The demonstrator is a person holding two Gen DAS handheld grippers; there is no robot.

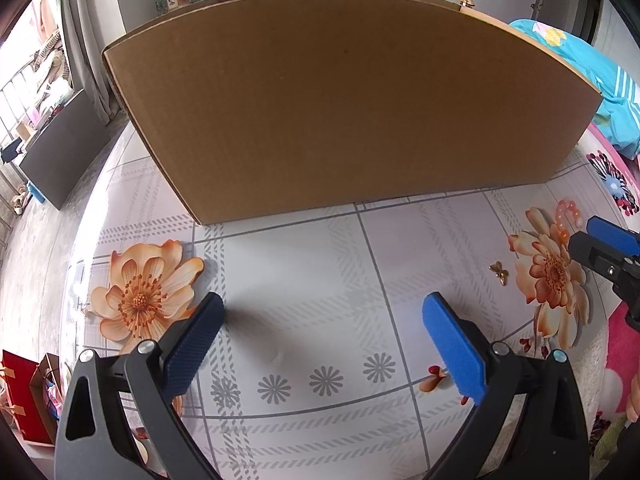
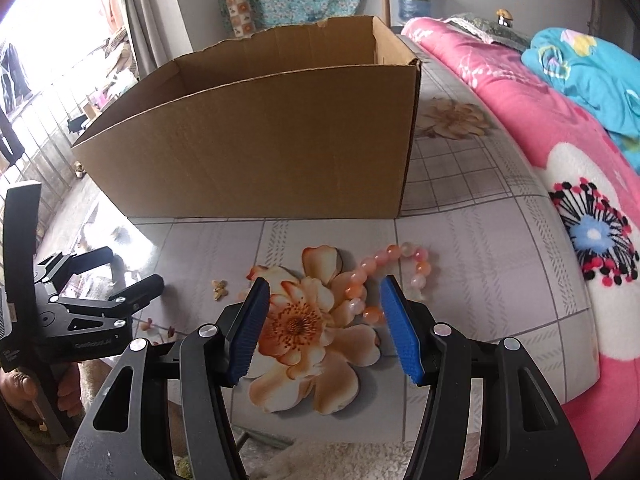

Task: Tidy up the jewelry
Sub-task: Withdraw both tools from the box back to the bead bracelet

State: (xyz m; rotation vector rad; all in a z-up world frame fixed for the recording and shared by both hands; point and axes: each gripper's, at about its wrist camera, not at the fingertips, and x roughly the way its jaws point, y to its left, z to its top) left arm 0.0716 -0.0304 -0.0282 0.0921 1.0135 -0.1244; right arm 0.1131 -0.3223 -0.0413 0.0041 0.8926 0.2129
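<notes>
Left of centre in my right view, the butterfly charm (image 2: 219, 289) lies loose; the bead bracelet (image 2: 394, 270) curls right of it. My right claw (image 2: 322, 330) and left claw (image 1: 320, 344) are spread, empty. Closing askew could scatter beads short of the cardboard box (image 2: 256, 136).

Right hand-held gripper (image 2: 322, 326) gapes over a printed flower — bead bracelet (image 2: 394, 276) just beyond.

text: "GenRobot.AI" | on: left tool (image 2: 132, 276) black body | other lettering there: too small to read
</notes>
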